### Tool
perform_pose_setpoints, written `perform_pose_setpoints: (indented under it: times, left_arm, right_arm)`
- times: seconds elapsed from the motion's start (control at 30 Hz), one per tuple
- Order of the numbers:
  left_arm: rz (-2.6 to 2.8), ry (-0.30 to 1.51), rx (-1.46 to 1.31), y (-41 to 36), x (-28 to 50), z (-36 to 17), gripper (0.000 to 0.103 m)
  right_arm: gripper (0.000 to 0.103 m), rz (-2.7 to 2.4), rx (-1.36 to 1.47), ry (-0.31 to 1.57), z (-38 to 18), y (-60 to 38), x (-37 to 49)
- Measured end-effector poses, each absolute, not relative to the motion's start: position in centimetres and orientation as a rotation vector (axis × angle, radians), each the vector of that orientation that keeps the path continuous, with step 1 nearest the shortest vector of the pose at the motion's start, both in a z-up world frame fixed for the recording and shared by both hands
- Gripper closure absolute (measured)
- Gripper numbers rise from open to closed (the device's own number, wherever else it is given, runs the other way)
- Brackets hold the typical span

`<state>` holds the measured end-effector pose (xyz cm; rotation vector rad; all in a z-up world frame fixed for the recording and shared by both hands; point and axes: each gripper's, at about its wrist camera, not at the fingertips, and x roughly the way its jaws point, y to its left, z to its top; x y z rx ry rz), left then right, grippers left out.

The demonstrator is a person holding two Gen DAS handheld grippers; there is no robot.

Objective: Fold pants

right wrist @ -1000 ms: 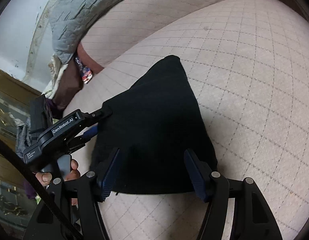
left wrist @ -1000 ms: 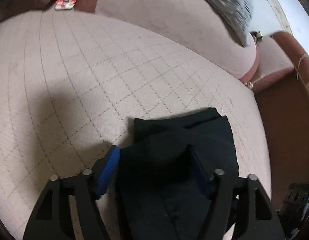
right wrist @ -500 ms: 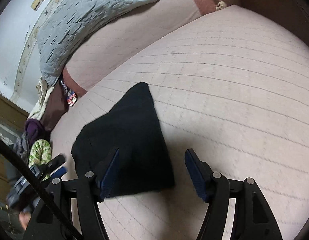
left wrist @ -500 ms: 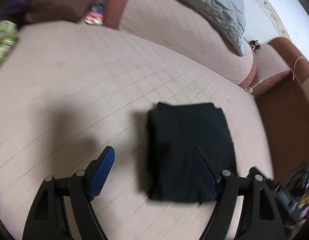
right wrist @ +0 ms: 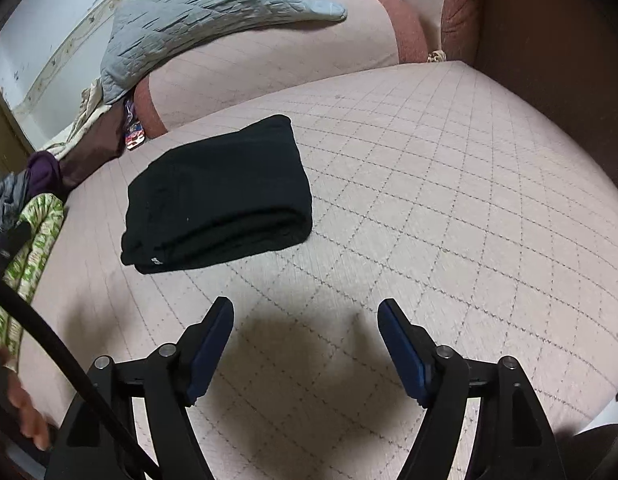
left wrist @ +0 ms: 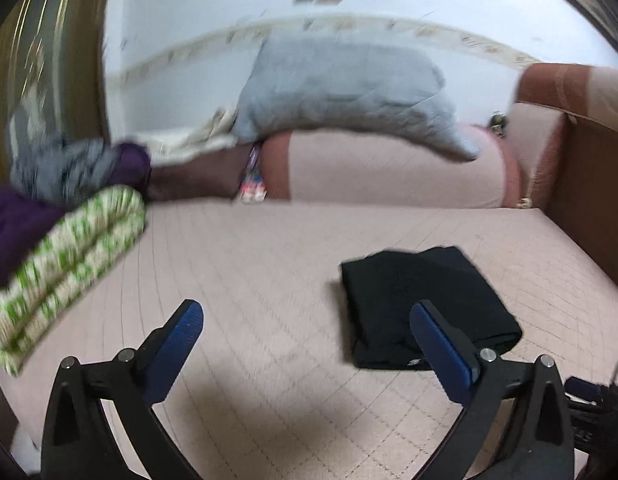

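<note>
Lying folded in a compact stack on the sofa seat (right wrist: 449, 208), the black pants (right wrist: 217, 200) are looking finished; the left gripper (left wrist: 305, 316) and the right gripper (right wrist: 305, 312) have just been opening and are standing wide and empty.

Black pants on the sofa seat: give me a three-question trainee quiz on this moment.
1. True or false: the black pants lie folded on the pink seat cover.
2. What does the right claw hold? A) the pants B) nothing C) the grey quilt
3. Fill in: the left claw stands ____, with bare cover between its pads.

Key: 1 true; 2 B; 3 open.
</note>
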<state>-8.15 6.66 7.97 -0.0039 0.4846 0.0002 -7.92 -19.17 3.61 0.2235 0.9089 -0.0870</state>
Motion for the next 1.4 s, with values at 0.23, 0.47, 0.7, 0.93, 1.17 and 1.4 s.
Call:
perform_pose_setpoints:
  times: [0.23,0.47,0.7,0.93,1.17,1.4]
  left_arm:
    - [-0.018,0.463,0.158,3.2,-8.8,7.8,0.0]
    - [-0.102,0.608,-0.016,5.1,-7.0,7.1,0.0]
    - [-0.166,0.671,-0.081,5.8,-5.7,6.0,0.0]
    - [-0.184,0.665,-0.101,5.9,-5.8,5.8,0.0]
    - [-0.186,0.741,-0.148,6.5,-5.0,4.7,0.0]
    - [-0.142,0.818,-0.143,6.7,-4.2,3.3,0.0]
  right_arm:
    - [0.022,-0.123,0.213,0.89,3.2,-19.1,-7.5]
    - [0.022,-0.161,0.237,0.894,2.4,-19.6,-6.4]
    - [0.021,-0.12,0.146,0.891,2.0,-17.5,-6.0]
    - [0.019,-0.097,0.07,0.871,2.0,-15.8,-6.1]
    - [0.019,-0.099,0.074,0.89,1.5,-15.9,-6.1]
    - [0.019,-0.098,0.058,0.913,1.0,-15.6,-5.9]
